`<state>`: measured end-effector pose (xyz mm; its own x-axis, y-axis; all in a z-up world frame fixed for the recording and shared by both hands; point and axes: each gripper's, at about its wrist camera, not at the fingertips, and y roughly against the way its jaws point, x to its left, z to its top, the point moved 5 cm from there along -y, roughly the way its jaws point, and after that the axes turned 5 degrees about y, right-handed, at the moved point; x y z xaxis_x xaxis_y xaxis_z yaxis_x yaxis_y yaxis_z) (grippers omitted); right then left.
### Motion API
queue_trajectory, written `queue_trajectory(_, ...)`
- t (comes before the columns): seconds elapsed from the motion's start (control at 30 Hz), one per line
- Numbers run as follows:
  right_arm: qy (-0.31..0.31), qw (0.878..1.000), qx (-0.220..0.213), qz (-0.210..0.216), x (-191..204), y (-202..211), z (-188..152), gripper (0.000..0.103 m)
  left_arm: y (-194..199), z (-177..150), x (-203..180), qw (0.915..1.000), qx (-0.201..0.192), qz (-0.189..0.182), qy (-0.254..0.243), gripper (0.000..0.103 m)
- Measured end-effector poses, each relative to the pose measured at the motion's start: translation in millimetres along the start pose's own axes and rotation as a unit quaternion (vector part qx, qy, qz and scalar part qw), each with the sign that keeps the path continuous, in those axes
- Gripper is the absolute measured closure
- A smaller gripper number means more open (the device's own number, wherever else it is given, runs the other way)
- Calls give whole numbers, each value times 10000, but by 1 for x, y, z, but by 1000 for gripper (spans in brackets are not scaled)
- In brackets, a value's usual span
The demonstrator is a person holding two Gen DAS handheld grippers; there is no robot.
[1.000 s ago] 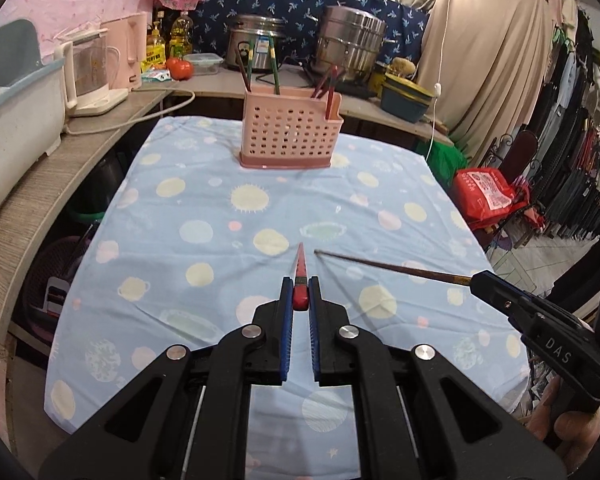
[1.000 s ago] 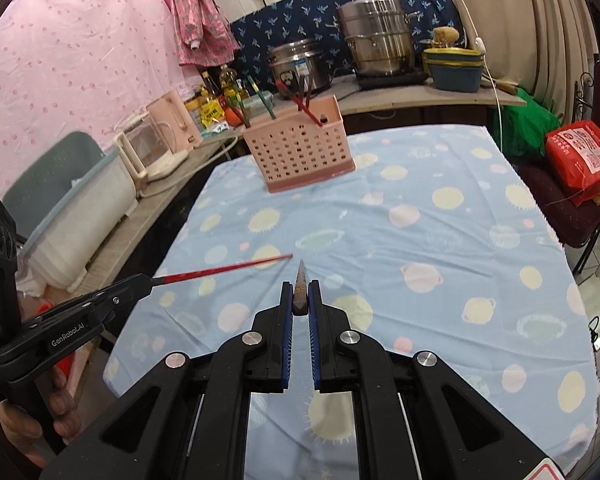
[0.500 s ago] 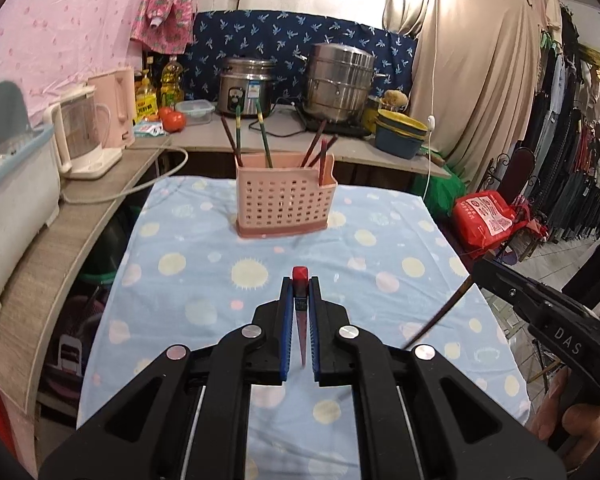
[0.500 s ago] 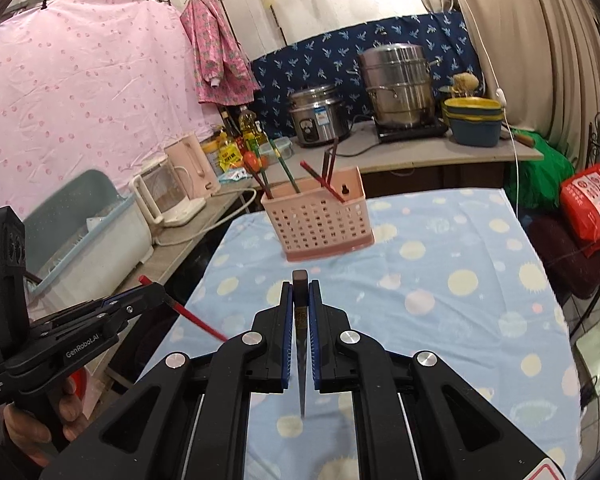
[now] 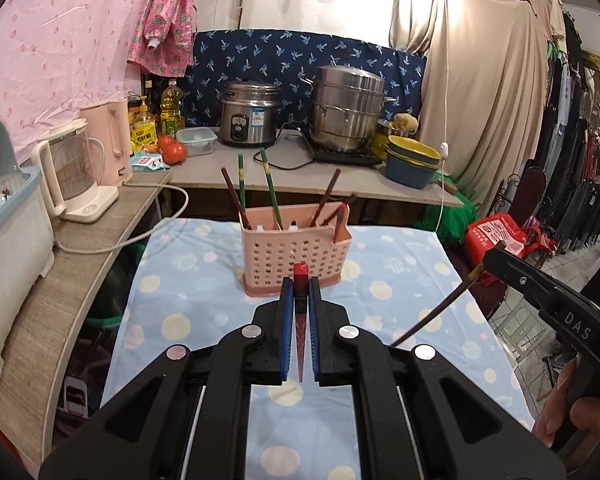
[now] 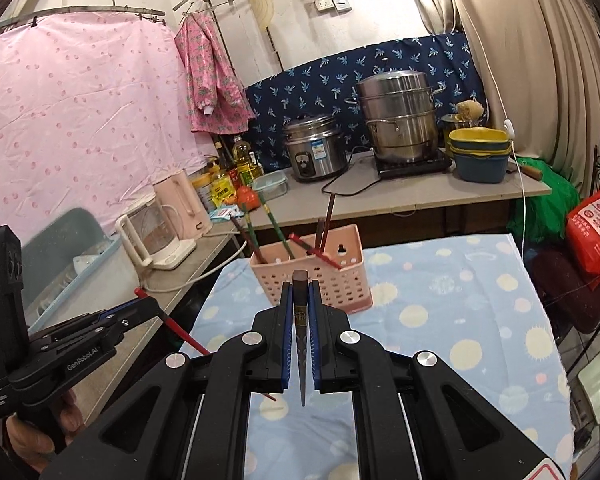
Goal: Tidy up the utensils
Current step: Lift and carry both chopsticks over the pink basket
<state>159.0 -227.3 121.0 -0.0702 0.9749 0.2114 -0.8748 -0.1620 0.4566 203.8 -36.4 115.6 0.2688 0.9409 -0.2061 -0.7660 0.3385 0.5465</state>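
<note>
Red chopstick [image 5: 300, 320], clamped in the left gripper [image 5: 300, 296]: formerly pointing forward past the fingertips, tip near the table; now swung upright, thick end above the jaws, thin tip hanging below.

Brown chopstick [image 6: 300, 340], clamped in the right gripper [image 6: 300, 292]: same swing.

Pink utensil basket [image 5: 296, 258]: formerly well ahead of both grippers, now much nearer.

Bare blue cloth on the surface [image 5: 188, 312] is lying open up to the pink basket [image 5: 296, 256]; chopsticks [image 5: 270, 192] are sticking up from it, crowding its mouth.
</note>
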Motion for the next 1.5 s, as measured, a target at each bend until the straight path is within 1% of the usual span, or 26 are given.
queue_trajectory(0.33,169,9991,-327,-226,-15,-38,62,96,-22,68,5,9991,-409,66,-18,96)
queue_trajectory(0.6,330,9962,-664,-456,-25,-69,121,96,-37,126,5,9969,-773,136,-22,96)
queue_trajectory(0.8,335,9950,-764,-551,-36,-98,154,96,-54,163,5,9949,-981,215,-75,96)
queue_trajectory(0.93,297,9950,-741,-596,-42,-120,164,96,-72,176,7,9944,-1020,254,-88,96)
queue_trajectory(1.1,299,9958,-625,-596,-43,-149,163,96,-95,182,14,9948,-984,271,-21,96)
queue_trajectory(1.5,268,9980,-137,-554,-49,-207,134,96,-147,164,34,9974,-607,378,88,96)
